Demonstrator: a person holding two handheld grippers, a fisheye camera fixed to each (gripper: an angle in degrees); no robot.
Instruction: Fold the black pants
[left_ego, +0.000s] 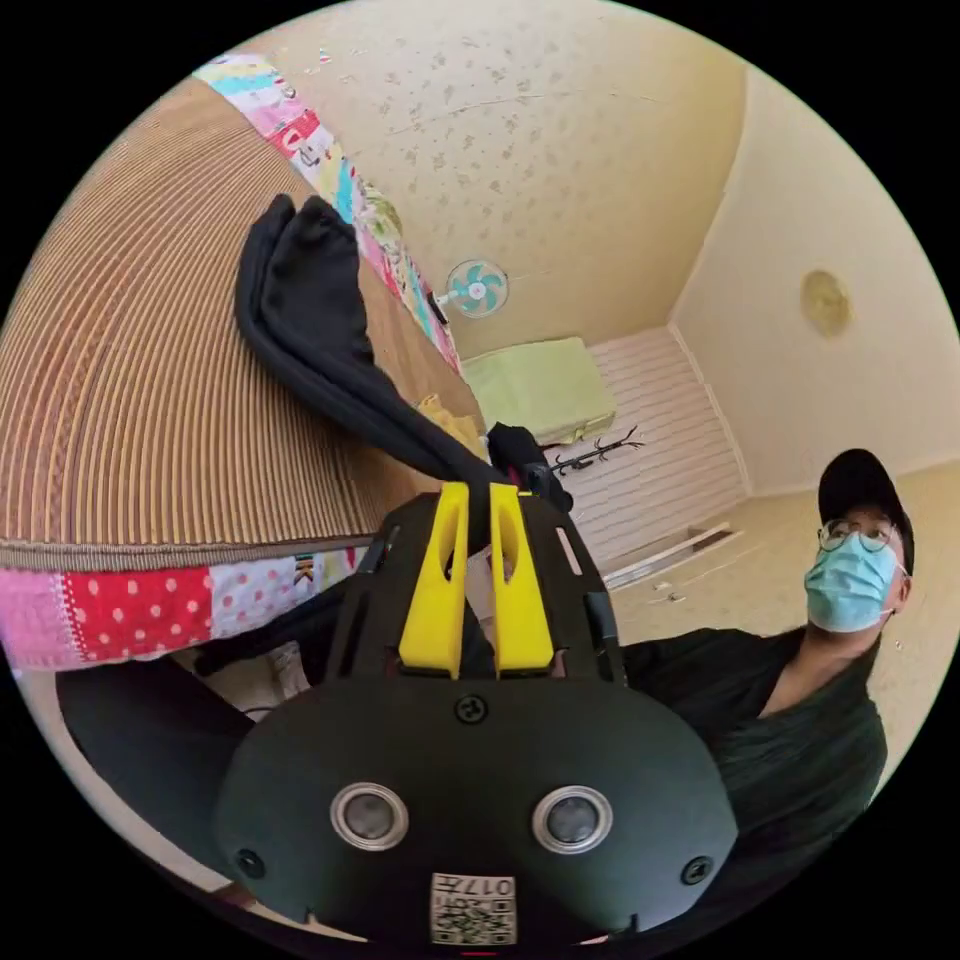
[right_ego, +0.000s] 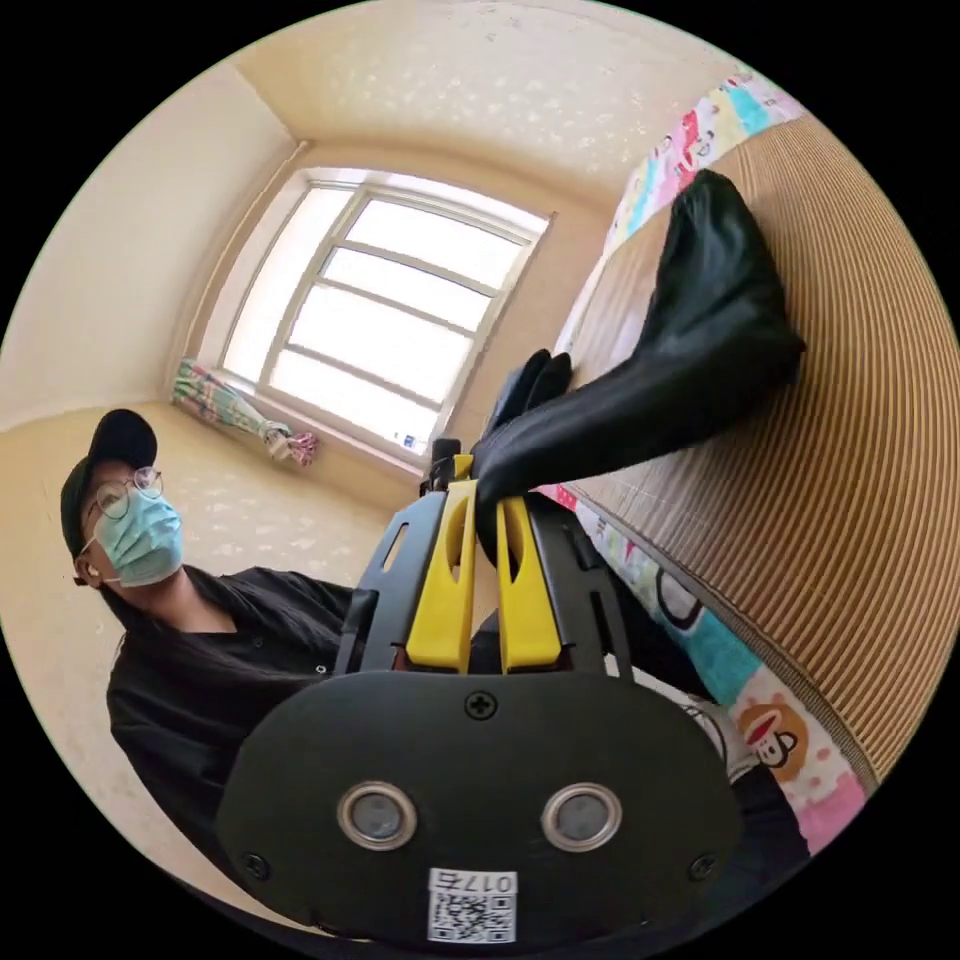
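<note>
My two grippers each pinch the one pair of black pants (left_ego: 310, 300): left gripper (left_ego: 478, 500) and right gripper (right_ego: 487, 505), above one ribbed mat (left_ego: 130, 400).

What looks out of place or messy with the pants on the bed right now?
The black pants are bunched and stretched, not flat: one end heaped on the striped mat, the other pulled off the bed edge by both grippers.
</note>
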